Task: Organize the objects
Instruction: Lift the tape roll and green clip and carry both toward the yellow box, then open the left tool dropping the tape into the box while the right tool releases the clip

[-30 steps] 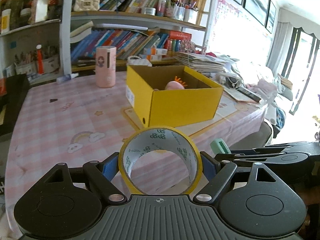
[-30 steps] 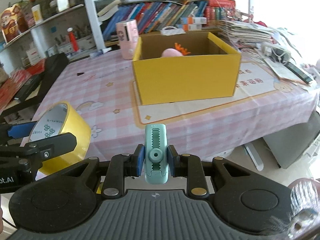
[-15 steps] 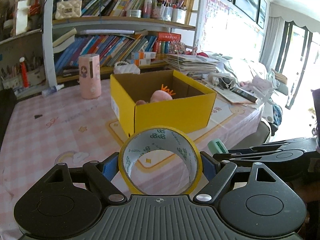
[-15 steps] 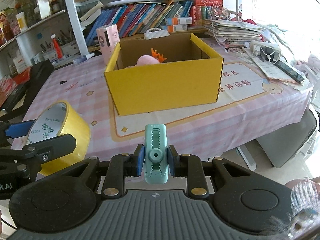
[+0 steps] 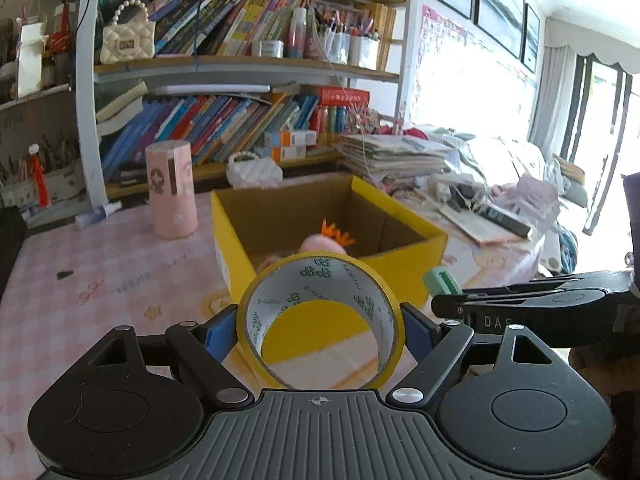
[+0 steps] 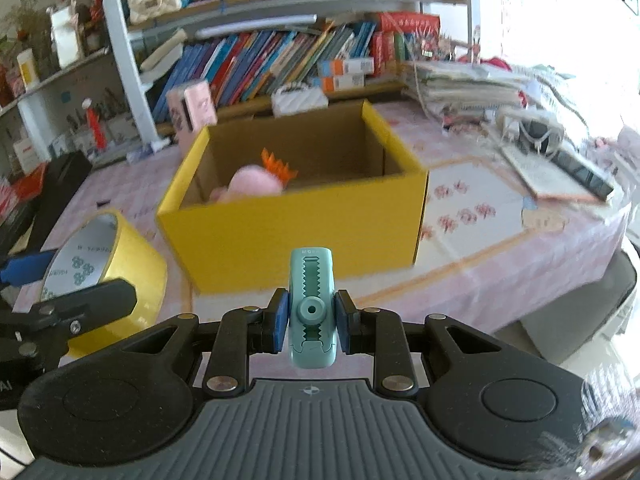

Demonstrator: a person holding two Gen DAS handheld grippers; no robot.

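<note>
My left gripper (image 5: 320, 326) is shut on a yellow tape roll (image 5: 320, 268), its blue pads pressing the roll's two sides. The roll stands on edge and I look through its hole. My right gripper (image 6: 311, 322) is shut on a small teal clip-like tool (image 6: 311, 280) held upright between its blue pads. The yellow cardboard box (image 5: 404, 276) (image 6: 304, 236) stands open on the pink checked tablecloth just ahead of both grippers. A pink plush toy (image 6: 250, 188) with orange spikes lies inside it. In the right wrist view the tape roll (image 6: 116, 256) shows at the left.
A pink cylindrical tin (image 5: 172, 190) stands behind the box on the left. Bookshelves (image 5: 240, 68) fill the back wall. Stacked papers (image 6: 472, 84) and loose clutter (image 6: 560, 164) cover the table's right end. A white quilted purse (image 6: 300, 98) sits behind the box.
Both grippers have come closer to the yellow box, which now looms larger and nearer the middle. Each still grips the same thing.
</note>
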